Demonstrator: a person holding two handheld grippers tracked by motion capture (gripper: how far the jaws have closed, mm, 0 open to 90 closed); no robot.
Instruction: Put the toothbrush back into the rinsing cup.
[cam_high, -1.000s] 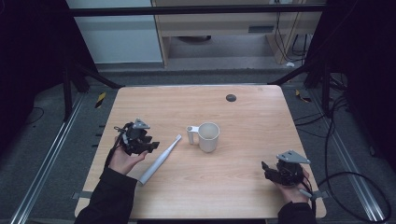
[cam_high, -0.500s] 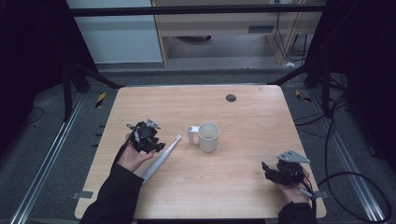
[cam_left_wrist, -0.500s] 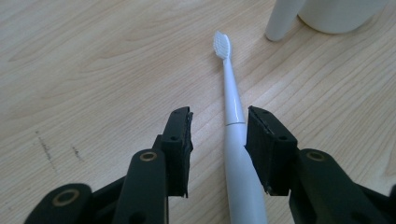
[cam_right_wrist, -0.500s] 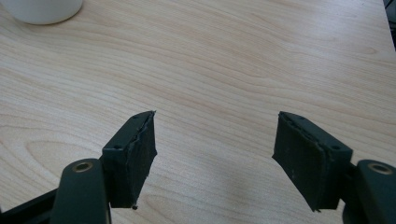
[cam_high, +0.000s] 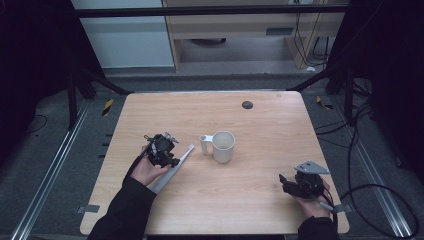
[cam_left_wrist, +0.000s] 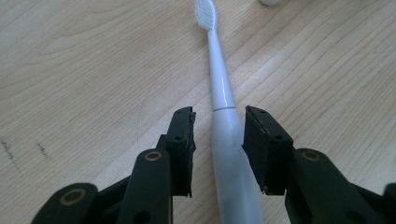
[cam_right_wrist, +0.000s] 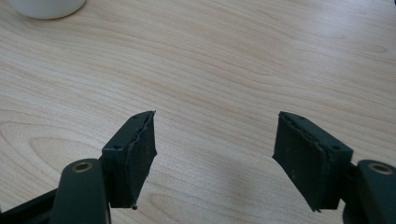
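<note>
White electric toothbrush (cam_left_wrist: 224, 140) lies flat on table (cam_high: 260, 200).

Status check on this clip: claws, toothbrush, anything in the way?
Left claw astride toothbrush handle, closing, not yet gripping. Right claw open, idle over table. Mug beyond, nothing blocking.

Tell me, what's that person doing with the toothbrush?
A person holds a gripping tool in each hand at a wooden table. The left tool has come down over the handle of a white electric toothbrush lying flat, its jaws just closing in on either side, small gaps left. A white mug stands nearby. The right tool waits open above bare wood.
</note>
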